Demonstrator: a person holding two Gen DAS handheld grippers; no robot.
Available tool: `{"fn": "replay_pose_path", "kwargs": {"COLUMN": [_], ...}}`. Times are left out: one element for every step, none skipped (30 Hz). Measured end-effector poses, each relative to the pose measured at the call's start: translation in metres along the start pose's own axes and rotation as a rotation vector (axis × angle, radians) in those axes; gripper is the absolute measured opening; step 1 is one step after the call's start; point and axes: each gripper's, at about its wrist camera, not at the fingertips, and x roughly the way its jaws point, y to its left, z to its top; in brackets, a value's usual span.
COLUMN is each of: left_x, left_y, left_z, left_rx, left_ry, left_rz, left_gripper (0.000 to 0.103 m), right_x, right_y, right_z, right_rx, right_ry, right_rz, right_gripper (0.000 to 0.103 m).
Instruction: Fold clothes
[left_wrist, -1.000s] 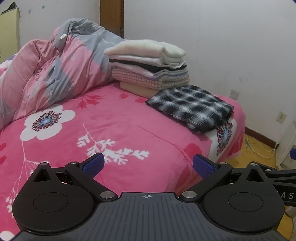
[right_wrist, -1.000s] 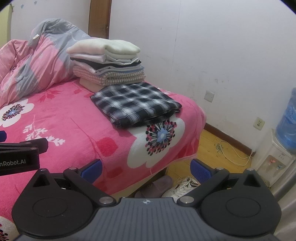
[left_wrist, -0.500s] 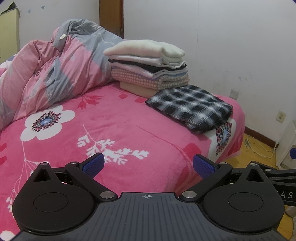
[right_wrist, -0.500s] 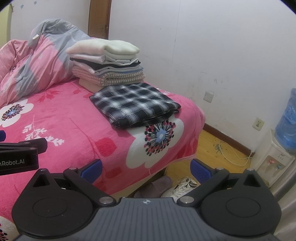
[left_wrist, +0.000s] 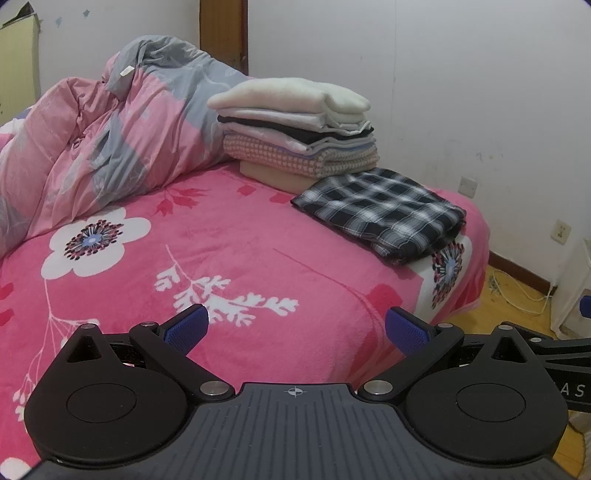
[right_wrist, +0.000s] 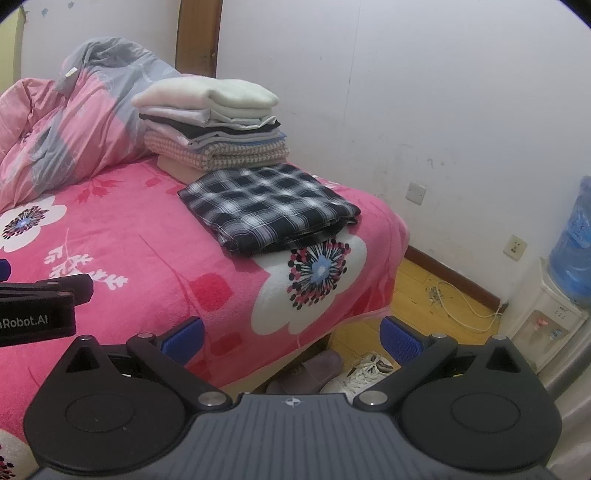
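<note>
A folded black-and-white plaid garment (left_wrist: 380, 218) lies flat near the bed's far right corner; it also shows in the right wrist view (right_wrist: 266, 206). Behind it stands a stack of folded clothes (left_wrist: 299, 125), topped by a cream piece, also in the right wrist view (right_wrist: 214, 125). My left gripper (left_wrist: 295, 328) is open and empty, held over the pink bedspread well short of the plaid garment. My right gripper (right_wrist: 291, 336) is open and empty over the bed's edge. The left gripper's side shows at the left of the right wrist view (right_wrist: 44, 299).
The bed has a pink flowered blanket (left_wrist: 221, 251). A crumpled pink and grey duvet (left_wrist: 92, 147) is heaped at the back left. On the wooden floor are a slipper and a white sneaker (right_wrist: 354, 373), a cable (right_wrist: 461, 299), and a water dispenser (right_wrist: 554, 310) by the wall.
Both views have shifted very slightly; the garments and stack lie as before. Both grippers stay open.
</note>
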Motion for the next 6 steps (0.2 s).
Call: {"fn": "replay_pose_path", "kwargs": {"left_x": [0.0000,0.0000,0.0000,-0.0001,-0.0001,-0.0001], "left_y": [0.0001,0.0001,0.0002,0.0004,0.0005,0.0006], "left_z": [-0.0001,-0.0003,-0.0003,-0.0003,-0.0003,-0.0004], "left_rx": [-0.001,-0.002,-0.003,-0.003,-0.004,-0.005], "left_ry": [0.000,0.001,0.002,0.002,0.003,0.004], "left_rz": [0.000,0.000,0.001,0.001,0.001,0.001], "left_gripper": [0.103,0.103,0.103,0.103,0.103,0.103], "right_x": [-0.0002,-0.0002,-0.0002,-0.0002,-0.0001,0.0000], "right_y": [0.0002,0.0003,0.0005,0.0006,0.0007,0.0008], "right_z": [-0.0001,-0.0001,-0.0002,-0.0002,-0.0001,-0.0001], "right_rx": [0.000,-0.001,-0.002,-0.003,-0.003,-0.003], "right_ry": [0.000,0.000,0.000,0.000,0.000,0.000], "right_rz": [0.000,0.000,0.000,0.000,0.000,0.000], "right_gripper": [0.103,0.103,0.103,0.103,0.103,0.103]}}
